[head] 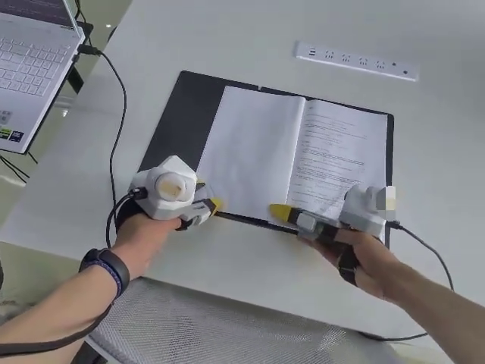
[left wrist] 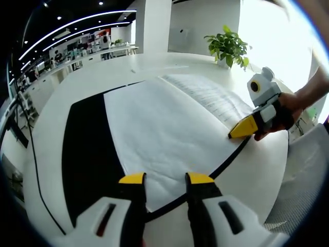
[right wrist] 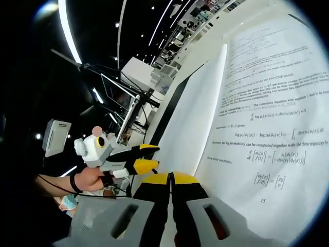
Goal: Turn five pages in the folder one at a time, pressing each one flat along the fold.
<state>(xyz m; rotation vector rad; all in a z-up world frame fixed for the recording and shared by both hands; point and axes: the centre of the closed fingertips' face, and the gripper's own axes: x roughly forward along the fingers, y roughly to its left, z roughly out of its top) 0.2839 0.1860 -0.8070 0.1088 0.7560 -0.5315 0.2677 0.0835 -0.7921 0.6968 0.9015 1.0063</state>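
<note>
**Head view.**
- Folder [head: 178, 121]: black cover, lying open and flat on the white surface [head: 227, 45]. A blank page [head: 246, 152] is on its left half and a printed page [head: 341, 152] on its right.
- Left gripper [head: 212, 205]: yellow tips at the folder's near edge, below the blank page. The holding hand wears a dark wristband [head: 110, 265].
- Right gripper [head: 279, 214]: yellow tip on the near edge, by the foot of the fold.
- White laptop [head: 30, 53]: far left, with a black cable [head: 120, 114] running down past the folder.
- White power strip [head: 356, 61]: beyond the folder.
- Grey mesh chair [head: 212, 326]: along the bottom.

**Left gripper view.**
- Left gripper [left wrist: 166, 180]: jaws stand apart with a clear gap and nothing held, poised over the folder's [left wrist: 85, 149] near edge.
- Blank page [left wrist: 159, 128]: spreads ahead, with the printed page [left wrist: 205, 95] beyond it.
- Right gripper [left wrist: 241, 128]: enters from the right, its yellow tip touching the page's near edge.
- Potted plant [left wrist: 229, 47]: stands on the far side.

**Right gripper view.**
- Right gripper [right wrist: 170, 180]: jaws brought together, tips nearly touching. Whether a sheet lies between them cannot be told.
- Printed page [right wrist: 267, 103]: carries equations and lies to the right of the tips. The blank page [right wrist: 198, 118] is just left of the fold.
- Folder cover [right wrist: 174, 103]: a dark band past the blank page.
- Left gripper [right wrist: 149, 157]: to the left, its jaws parted.
</note>
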